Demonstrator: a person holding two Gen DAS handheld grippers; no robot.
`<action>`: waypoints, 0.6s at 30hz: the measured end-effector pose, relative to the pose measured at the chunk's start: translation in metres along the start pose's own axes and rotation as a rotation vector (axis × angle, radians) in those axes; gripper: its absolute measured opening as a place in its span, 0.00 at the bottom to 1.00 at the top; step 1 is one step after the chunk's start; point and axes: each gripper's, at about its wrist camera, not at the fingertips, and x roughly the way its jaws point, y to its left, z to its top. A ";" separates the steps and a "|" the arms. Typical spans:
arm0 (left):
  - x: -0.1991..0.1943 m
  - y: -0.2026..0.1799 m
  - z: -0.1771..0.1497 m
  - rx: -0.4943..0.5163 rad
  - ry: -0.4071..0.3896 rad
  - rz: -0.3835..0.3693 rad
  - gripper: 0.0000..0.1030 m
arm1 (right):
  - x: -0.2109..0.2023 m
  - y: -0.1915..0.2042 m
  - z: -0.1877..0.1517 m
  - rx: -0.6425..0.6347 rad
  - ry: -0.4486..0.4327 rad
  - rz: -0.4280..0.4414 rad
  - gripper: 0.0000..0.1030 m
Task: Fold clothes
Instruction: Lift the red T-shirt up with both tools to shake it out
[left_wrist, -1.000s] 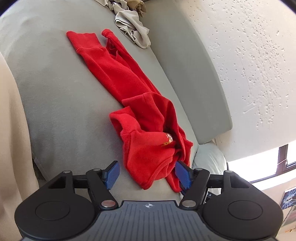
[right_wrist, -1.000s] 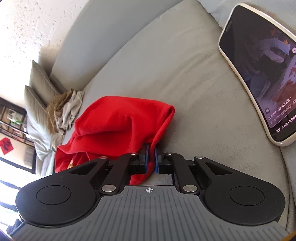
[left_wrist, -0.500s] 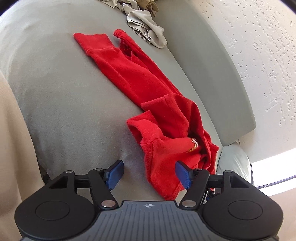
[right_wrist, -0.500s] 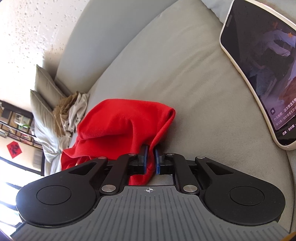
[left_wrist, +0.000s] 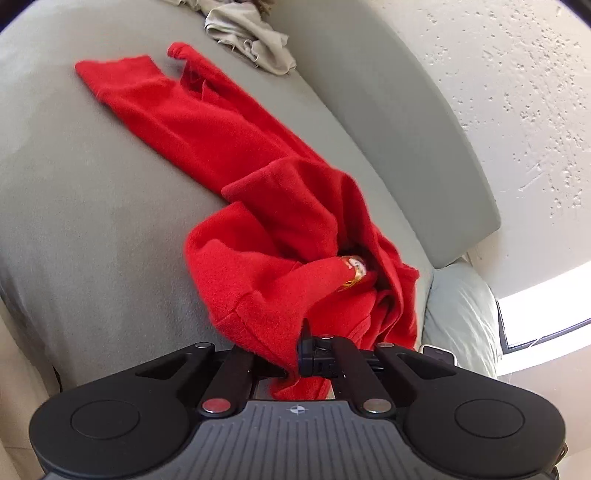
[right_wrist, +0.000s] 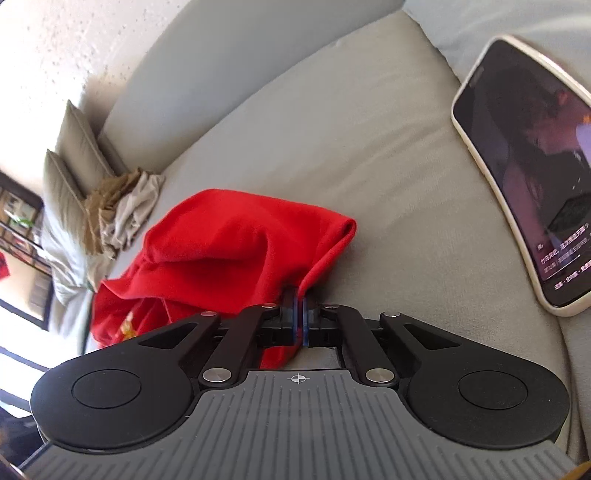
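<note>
Both the left gripper (left_wrist: 299, 354), its jaws having just been closing, and the right gripper (right_wrist: 298, 317) are pinching the red garment (left_wrist: 258, 206) lying crumpled on the sofa (left_wrist: 92, 221), probably readying to lift and spread it.

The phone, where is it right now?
In the right wrist view, the phone lies screen-up on the grey sofa cushion at the right edge, apart from the red garment.

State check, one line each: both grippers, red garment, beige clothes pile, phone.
left gripper: just closed, shut on the red garment's near edge
right gripper: just tightened, shut on the red garment
red garment: unfolded, bunched, stretched across the sofa
beige clothes pile: crumpled, untouched
phone: screen on, face up on the cushion
</note>
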 end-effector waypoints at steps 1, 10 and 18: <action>-0.012 -0.004 0.004 0.021 -0.015 -0.010 0.00 | -0.003 0.009 -0.002 -0.033 -0.006 -0.033 0.03; -0.110 -0.033 0.064 -0.042 -0.078 -0.193 0.00 | -0.093 0.043 -0.001 0.240 -0.009 0.413 0.02; -0.251 -0.124 0.110 0.136 -0.507 -0.508 0.00 | -0.272 0.094 0.031 0.247 -0.523 0.816 0.01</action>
